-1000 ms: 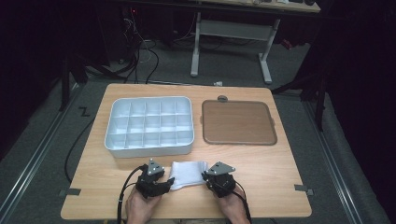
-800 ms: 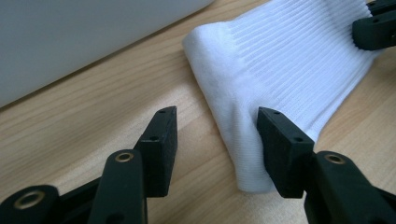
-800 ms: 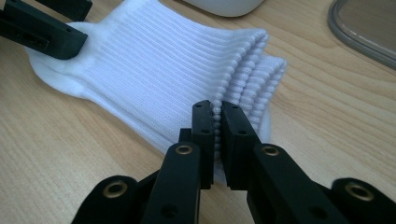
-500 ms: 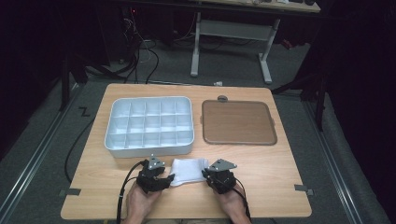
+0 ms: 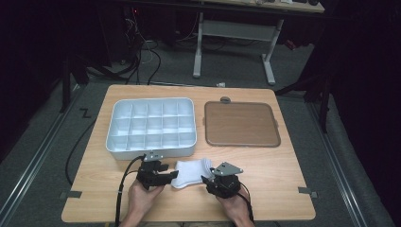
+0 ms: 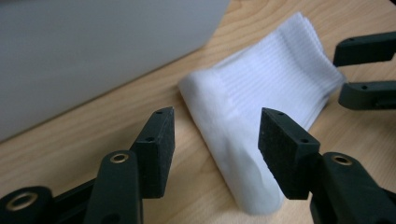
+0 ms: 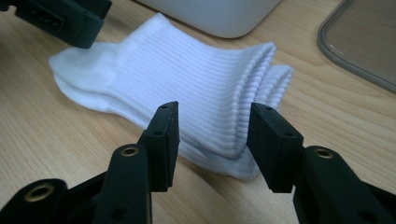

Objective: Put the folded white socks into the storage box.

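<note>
- Low in the middle of the high view, a folded white sock point(image 5: 192, 172) lies flat on the table point(image 5: 283, 175), just below the grey divided tray point(image 5: 151, 127).
- To its left, the left hand-held gripper point(image 5: 166, 177) is released: in the left gripper view its jaws stand wide, one on each side of the sock's folded end point(image 6: 233, 154), and they have just been opening a little further.
- At the sock's right end, the right hand-held gripper point(image 5: 207, 181) is released too: its jaws have just been opening, and in the right gripper view they stand apart with the ribbed cuff point(image 7: 219, 112) between them, unpressed.
- Right of the tray in the high view, a brown lid point(image 5: 241, 124) lies flat, well apart from the sock.
- Both of the person's hands enter from the bottom edge.
</note>
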Tool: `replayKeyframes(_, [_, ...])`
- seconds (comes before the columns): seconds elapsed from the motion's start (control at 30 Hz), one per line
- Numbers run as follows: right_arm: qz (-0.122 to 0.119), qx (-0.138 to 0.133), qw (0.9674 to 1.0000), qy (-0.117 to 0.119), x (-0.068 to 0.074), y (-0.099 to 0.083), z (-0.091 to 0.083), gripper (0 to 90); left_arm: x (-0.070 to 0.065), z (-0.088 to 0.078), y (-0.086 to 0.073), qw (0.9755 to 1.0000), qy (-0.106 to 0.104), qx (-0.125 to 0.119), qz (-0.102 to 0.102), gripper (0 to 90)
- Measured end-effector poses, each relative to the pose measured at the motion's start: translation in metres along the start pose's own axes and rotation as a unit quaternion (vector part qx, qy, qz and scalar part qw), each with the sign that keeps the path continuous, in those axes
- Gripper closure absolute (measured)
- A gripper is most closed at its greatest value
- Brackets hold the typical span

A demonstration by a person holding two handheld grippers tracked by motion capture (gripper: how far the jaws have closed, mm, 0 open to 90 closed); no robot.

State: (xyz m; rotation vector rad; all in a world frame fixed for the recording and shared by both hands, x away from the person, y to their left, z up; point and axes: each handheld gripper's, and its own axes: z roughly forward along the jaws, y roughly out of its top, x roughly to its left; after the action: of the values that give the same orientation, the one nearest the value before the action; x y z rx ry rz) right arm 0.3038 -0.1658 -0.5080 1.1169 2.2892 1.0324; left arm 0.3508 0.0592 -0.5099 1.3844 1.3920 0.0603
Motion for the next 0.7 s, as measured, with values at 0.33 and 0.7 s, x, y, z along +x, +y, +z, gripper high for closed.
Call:
replayKeyframes(0.33, [-0.012,-0.022,0.9987,0.043,0.011,0.02,-0.002,76.0,0.003,0.021,0.012,0.9993,0.013,-0.004,-0.035,46.1])
replayKeyframes(0.7, [0.003,0.022,0.9984,0.052,0.013,0.018,0.034,81.6,0.005,0.04,0.005,0.9986,0.019,0.012,-0.047,46.6])
